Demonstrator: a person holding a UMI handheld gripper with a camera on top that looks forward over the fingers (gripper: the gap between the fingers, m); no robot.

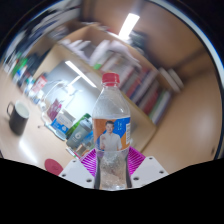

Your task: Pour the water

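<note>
Low in the frame's centre, the hand-held gripper (112,172) clamps a clear plastic water bottle with a pink cap (111,130), tilted scene behind; a black mug (17,116) sits at left.

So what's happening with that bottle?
A person's hand-held gripper has a clear plastic water bottle with a red cap clamped between its two fingers. The whole view is tilted, so the bottle seems to be lifted up off the table. A dark mug sits on the table off to one side. No water is pouring yet.
</note>
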